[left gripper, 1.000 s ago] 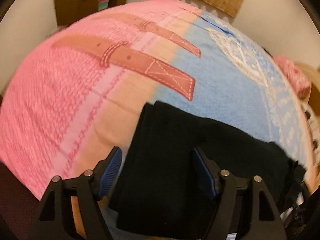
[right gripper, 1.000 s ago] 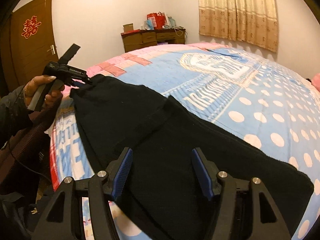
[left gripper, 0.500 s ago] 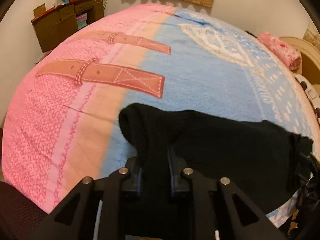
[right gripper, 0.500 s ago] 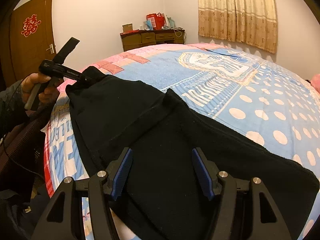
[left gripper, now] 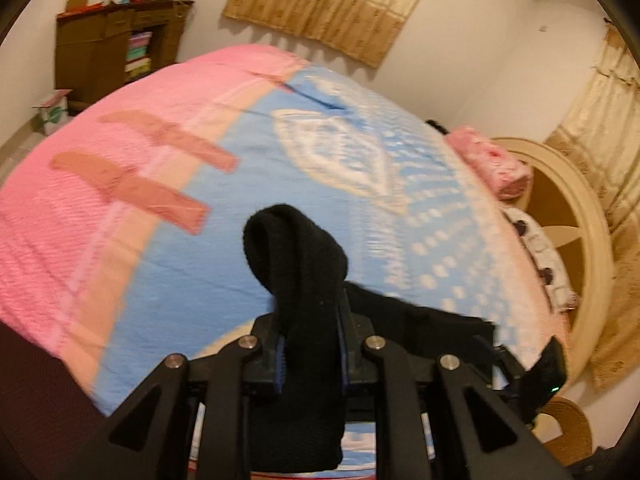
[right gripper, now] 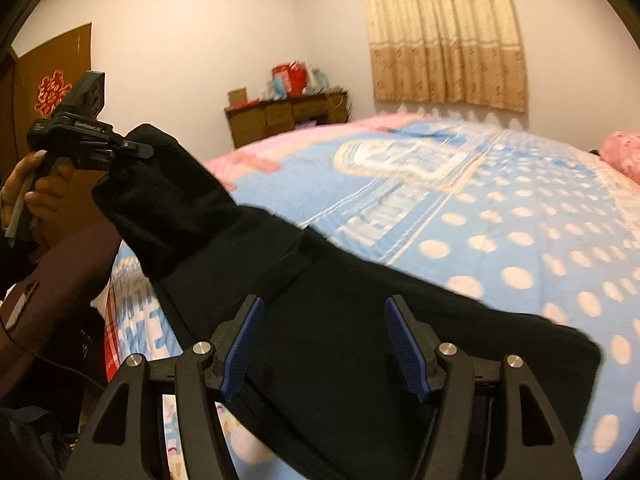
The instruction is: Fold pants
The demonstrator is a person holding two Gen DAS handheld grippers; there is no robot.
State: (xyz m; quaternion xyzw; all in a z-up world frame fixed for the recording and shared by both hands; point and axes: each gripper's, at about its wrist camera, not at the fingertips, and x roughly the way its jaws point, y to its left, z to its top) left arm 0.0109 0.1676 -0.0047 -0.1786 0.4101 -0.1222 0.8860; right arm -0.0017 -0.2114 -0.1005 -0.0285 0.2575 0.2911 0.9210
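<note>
Black pants (right gripper: 320,320) lie along the near edge of the bed. My left gripper (left gripper: 310,344) is shut on one end of the pants (left gripper: 298,256) and holds that end lifted above the blanket; it also shows in the right wrist view (right gripper: 138,150) at the upper left, hand-held. My right gripper (right gripper: 326,344) is open, its blue pads (right gripper: 242,346) on either side of the pants' other part, just above the cloth.
The bed has a pink and blue blanket (left gripper: 120,184) with white dots (right gripper: 520,240). A pink pillow (left gripper: 492,164) lies by the round headboard (left gripper: 576,216). A brown cabinet (right gripper: 288,116) stands at the far wall; curtains (right gripper: 444,32) hang behind.
My left gripper closed on the pants' end and has lifted it up off the bed. My right gripper stayed open over the pants and rose slightly.
</note>
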